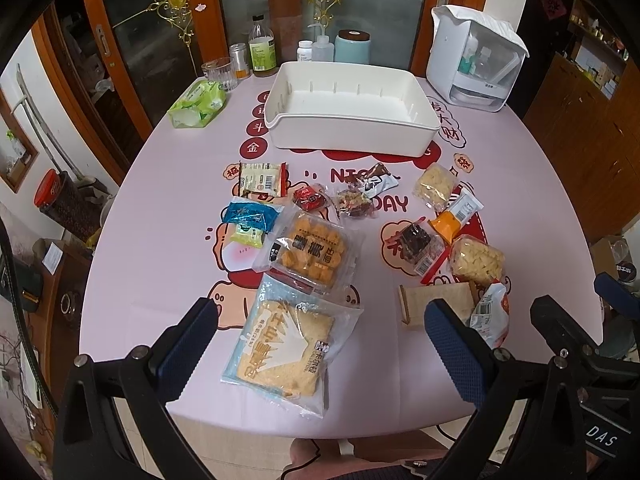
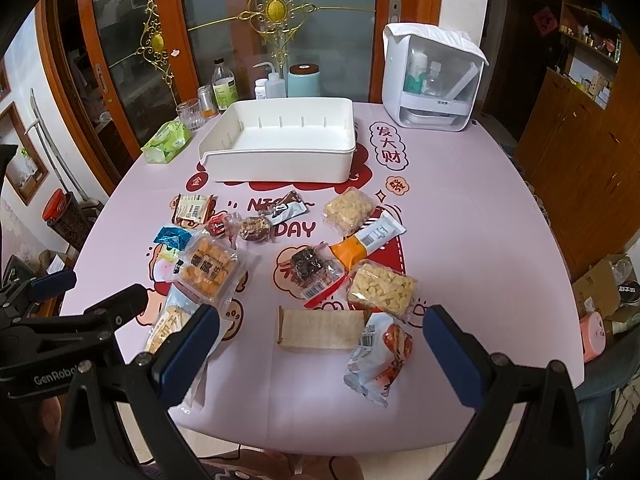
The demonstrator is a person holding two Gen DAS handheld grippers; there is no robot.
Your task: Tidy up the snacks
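Several wrapped snacks lie scattered on the pink table. A white bin [image 1: 348, 132] [image 2: 280, 164] stands empty behind them. My left gripper [image 1: 320, 340] hangs open above a big cracker pack [image 1: 280, 344], with an orange biscuit tray [image 1: 310, 252] just beyond. My right gripper [image 2: 320, 340] is open too, above a flat beige wafer pack [image 2: 320, 330] and a white-orange bag [image 2: 378, 354]. Two pale puffed-snack packs [image 2: 380, 288] [image 2: 348, 208], a dark brownie pack [image 2: 308, 268] and an orange-white sachet [image 2: 366, 240] lie ahead. Neither gripper touches anything.
At the table's back stand bottles [image 1: 262, 48], a glass [image 1: 218, 72], a teal canister [image 1: 352, 46] and a white appliance [image 1: 472, 60]. A green tissue pack [image 1: 198, 104] lies at the back left. Wooden cabinets [image 2: 580, 168] stand to the right, and the table's edge is right below the grippers.
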